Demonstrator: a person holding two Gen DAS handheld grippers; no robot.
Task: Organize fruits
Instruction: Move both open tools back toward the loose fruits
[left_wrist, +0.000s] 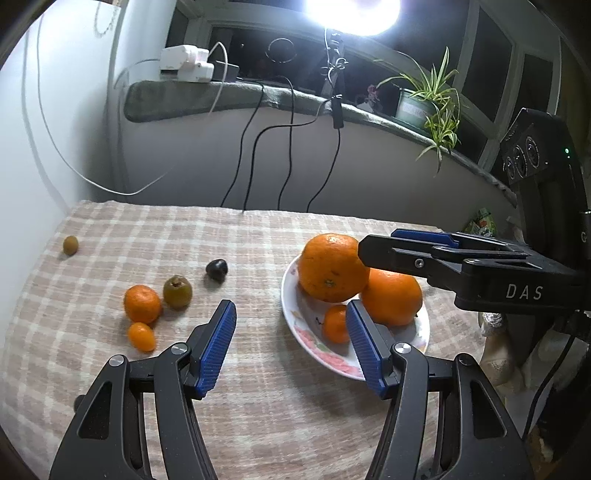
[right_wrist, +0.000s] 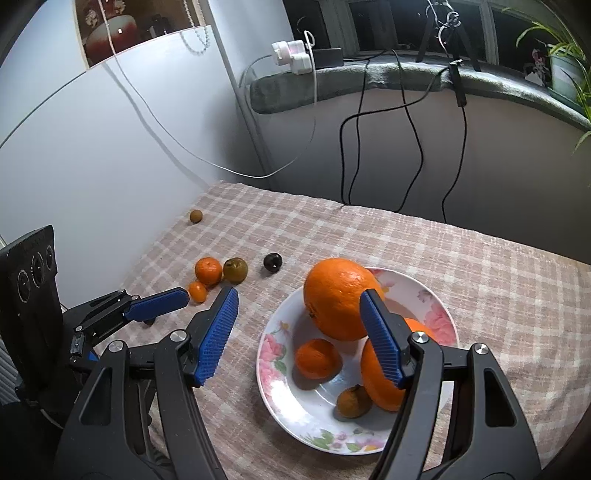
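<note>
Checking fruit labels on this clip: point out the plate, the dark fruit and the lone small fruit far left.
plate (right_wrist: 273, 384), right wrist view, bare left inner wall.
dark fruit (right_wrist: 272, 262), right wrist view, its middle.
lone small fruit (left_wrist: 70, 245), left wrist view, its middle.

left gripper (left_wrist: 291, 347) | black frame | blue ribbed pads | silver screws | right gripper (right_wrist: 299, 339) alike
</note>
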